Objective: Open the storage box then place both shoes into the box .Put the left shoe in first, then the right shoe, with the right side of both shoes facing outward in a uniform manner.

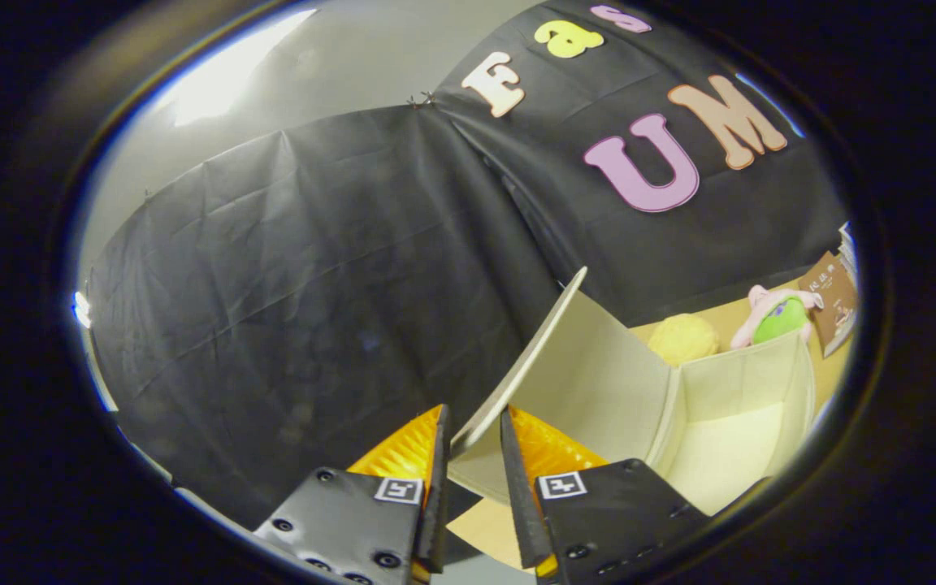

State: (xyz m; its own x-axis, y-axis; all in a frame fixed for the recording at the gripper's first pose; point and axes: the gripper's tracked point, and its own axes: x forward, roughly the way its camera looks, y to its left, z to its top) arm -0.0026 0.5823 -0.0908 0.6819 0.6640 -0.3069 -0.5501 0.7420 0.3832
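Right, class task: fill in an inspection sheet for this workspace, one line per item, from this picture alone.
Surface: tan tabletop, partly covered.
Job's things: beige fabric storage box, open, inside bare; its flat beige lid raised.
Clutter: round yellow plush, pink and green soft toy, brown booklet beyond the box.
Gripper: fingers either side of the lid's edge; contact unclear.
Cables: nothing seen.
Surroundings: black cloth wall, pale wall above.

A cream fabric storage box (728,422) stands open on the table, its pale interior exposed. Its stiff lid (517,366) is raised on edge at a tilt, the near corner caught between the gripper (472,422) fingers, which close on either side of it.
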